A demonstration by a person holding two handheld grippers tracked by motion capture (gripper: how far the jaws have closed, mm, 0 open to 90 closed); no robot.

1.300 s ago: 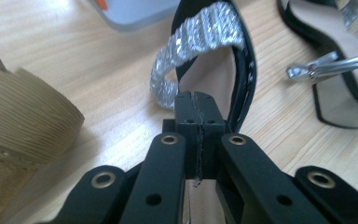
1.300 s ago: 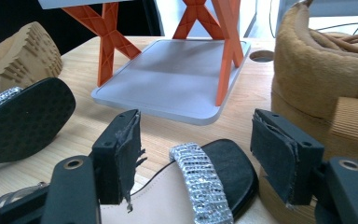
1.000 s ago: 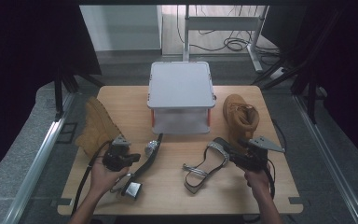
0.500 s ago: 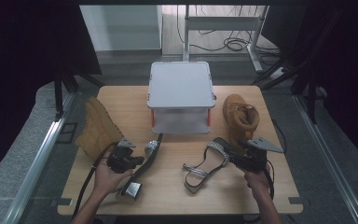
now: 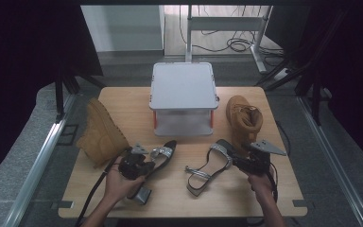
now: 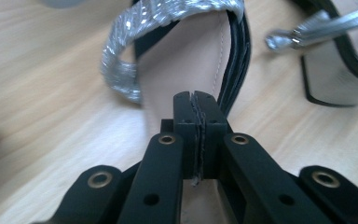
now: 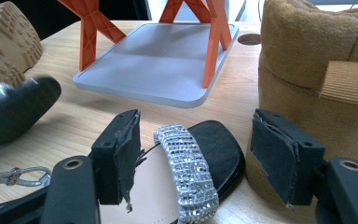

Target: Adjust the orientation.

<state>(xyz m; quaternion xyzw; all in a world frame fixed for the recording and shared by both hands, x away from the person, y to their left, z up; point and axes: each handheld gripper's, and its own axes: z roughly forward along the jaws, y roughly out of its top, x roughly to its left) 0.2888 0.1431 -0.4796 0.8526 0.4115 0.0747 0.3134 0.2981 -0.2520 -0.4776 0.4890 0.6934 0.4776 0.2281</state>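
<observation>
Sandals under both tools on the worktop [image 5: 123, 189].
Left tool [image 6: 198, 105] has its jaws pressed together with nothing between them, poised above the insole of the left sandal [image 6: 186, 70]. Right tool [image 7: 193, 161] stands wide open, its jaws either side of the right sandal [image 7: 186, 168], pads clear of the glitter strap; a boot [image 7: 317, 70] sits just beyond its right jaw.

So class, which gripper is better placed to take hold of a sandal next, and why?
Probably the right gripper: its jaws stand open on either side of the right sandal, so closing should grip it. The left gripper is shut above the left sandal.
</observation>
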